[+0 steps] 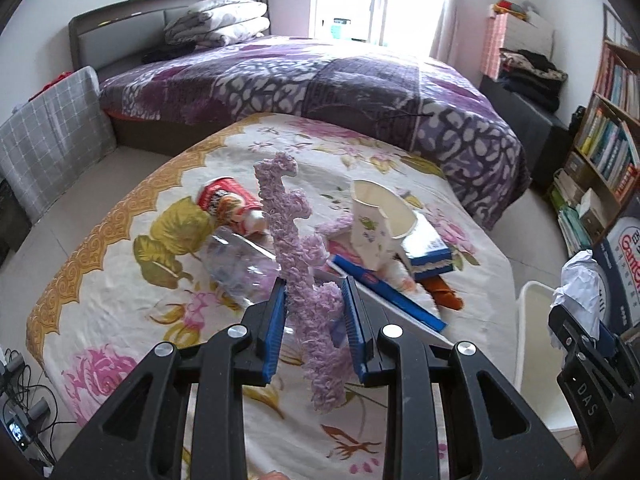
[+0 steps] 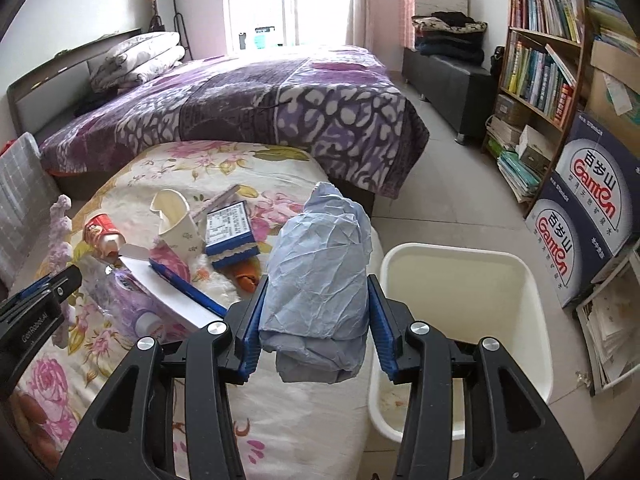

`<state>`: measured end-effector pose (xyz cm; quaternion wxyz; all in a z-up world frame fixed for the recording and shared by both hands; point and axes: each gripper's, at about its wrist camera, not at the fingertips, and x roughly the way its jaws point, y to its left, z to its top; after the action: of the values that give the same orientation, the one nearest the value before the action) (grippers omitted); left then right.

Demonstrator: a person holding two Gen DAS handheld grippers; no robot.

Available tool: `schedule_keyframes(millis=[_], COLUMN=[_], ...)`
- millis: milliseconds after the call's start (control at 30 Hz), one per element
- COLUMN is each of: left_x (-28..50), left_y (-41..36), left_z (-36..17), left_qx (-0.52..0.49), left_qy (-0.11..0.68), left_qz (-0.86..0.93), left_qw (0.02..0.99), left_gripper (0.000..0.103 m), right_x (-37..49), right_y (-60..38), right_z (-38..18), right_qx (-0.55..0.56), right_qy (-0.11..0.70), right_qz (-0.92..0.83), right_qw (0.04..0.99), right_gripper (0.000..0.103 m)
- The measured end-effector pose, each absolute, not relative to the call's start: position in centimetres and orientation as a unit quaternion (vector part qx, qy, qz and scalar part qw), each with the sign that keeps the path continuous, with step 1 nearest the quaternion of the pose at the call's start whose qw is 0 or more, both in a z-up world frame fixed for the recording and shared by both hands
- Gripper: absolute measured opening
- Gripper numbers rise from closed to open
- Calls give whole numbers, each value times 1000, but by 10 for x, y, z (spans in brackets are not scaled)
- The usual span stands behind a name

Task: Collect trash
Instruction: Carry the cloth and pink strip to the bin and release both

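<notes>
now my left gripper is closed on a fluffy purple strip, which stands up from the pads and hangs a little below them, lifted above the flowered cloth. my right gripper is clamped on a crumpled blue paper, the pads pressing both its sides, and it is also off the cloth. i take the white bin as my landmark: the blue paper is just left of the bin's rim, not over its opening. the bin stands on the floor, touching the edge of the flowered cloth. the other trash lies on the cloth, left of the bin: a torn paper cup, a blue and white box just beside it, a red cup on its side further left, a clear plastic bottle and a long blue box nearer to me. the purple strip is the farthest from the bin, well apart from it.
</notes>
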<state>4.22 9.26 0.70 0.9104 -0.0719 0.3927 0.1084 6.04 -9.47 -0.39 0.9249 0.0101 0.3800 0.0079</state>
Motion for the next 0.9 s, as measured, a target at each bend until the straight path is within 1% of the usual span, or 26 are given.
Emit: schedule_keyframes(millis=[900], left_x=[53], left_y=[-22], left_z=[5], left_qx=[-22], left_qy=[400], left_qz=[1], left_qw=[916], left_gripper=[28], right_x=[44], right_y=[-184], right_z=[-10], right_qx=[48], right_qy=[391], right_qz=[-78], right_qw=[916], right_gripper=[44])
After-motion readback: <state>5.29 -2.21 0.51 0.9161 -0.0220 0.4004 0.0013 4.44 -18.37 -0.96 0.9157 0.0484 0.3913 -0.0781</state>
